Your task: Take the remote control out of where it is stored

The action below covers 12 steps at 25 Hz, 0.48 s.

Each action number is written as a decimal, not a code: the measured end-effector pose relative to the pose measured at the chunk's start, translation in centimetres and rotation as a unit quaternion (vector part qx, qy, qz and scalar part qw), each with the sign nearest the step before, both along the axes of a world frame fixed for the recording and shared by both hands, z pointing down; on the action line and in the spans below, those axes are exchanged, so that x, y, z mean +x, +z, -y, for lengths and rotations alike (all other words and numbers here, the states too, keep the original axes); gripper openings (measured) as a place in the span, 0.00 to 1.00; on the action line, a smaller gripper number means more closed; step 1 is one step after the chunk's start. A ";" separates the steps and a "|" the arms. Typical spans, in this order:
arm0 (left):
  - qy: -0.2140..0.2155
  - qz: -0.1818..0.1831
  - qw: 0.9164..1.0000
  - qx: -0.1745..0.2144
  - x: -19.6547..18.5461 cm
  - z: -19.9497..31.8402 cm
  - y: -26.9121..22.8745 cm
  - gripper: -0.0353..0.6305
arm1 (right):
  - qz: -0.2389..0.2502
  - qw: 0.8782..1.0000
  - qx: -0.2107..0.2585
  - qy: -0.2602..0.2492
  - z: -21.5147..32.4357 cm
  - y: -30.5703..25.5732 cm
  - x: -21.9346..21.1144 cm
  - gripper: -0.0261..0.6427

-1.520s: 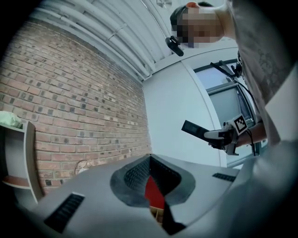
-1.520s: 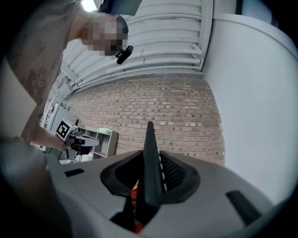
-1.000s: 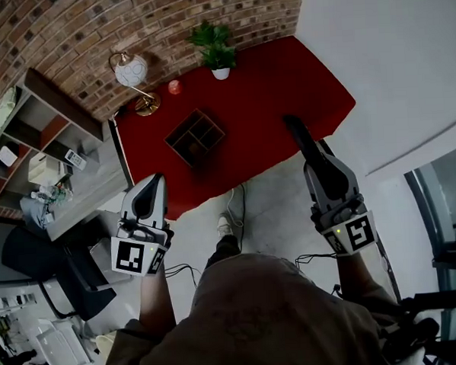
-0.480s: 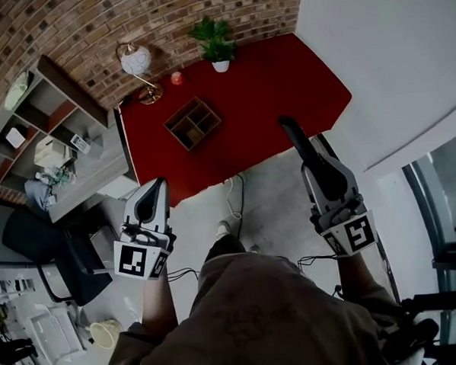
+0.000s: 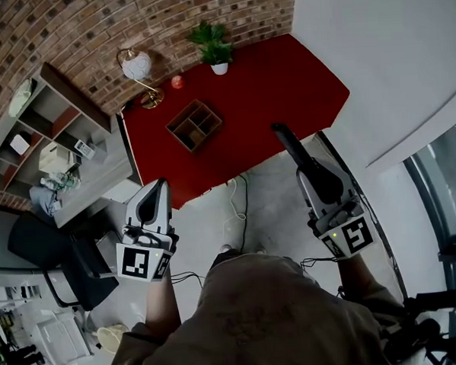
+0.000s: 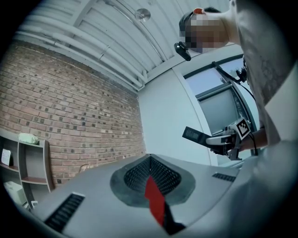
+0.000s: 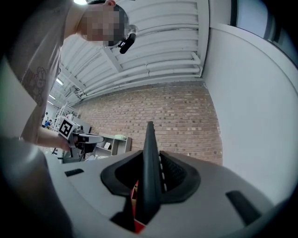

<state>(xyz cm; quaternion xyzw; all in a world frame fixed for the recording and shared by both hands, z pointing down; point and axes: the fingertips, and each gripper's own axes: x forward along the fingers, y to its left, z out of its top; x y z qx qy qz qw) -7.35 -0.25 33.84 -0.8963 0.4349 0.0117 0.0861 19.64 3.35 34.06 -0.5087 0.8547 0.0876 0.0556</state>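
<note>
Overhead, wooden organizer (image 5: 194, 125) sits on red table (image 5: 283, 76). R gripper (image 7: 151, 160) own view: clamped on remote control (image 7: 149, 135), edge-on; L gripper (image 6: 149, 159) view: jaws together, empty.

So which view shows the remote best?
Head view: the remote sticks out lengthwise from the right gripper. The right gripper view shows only its thin edge between the jaws; the left gripper view shows it small and distant.

Tan short-sleeve tee (image 5: 258, 314) with a faint print on the front. Pale grey plastic shells on the left claw (image 5: 159, 183) and right claw (image 5: 302, 170), black ribbed pads inside. Black-and-white square marker cube (image 5: 140, 260) on the back of each.
</note>
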 end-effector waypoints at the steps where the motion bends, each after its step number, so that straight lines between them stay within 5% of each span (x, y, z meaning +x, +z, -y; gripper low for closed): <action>1: 0.001 0.002 1.000 -0.001 -0.2 -0.1 0.1 0.05 | 0.001 1.000 -0.001 -0.002 -0.1 0.1 -0.5 0.20; 12: 0.027 -0.003 1.000 -0.002 -2.0 0.0 0.0 0.05 | -0.007 1.000 0.009 -0.012 -1.0 -0.5 -4.9 0.20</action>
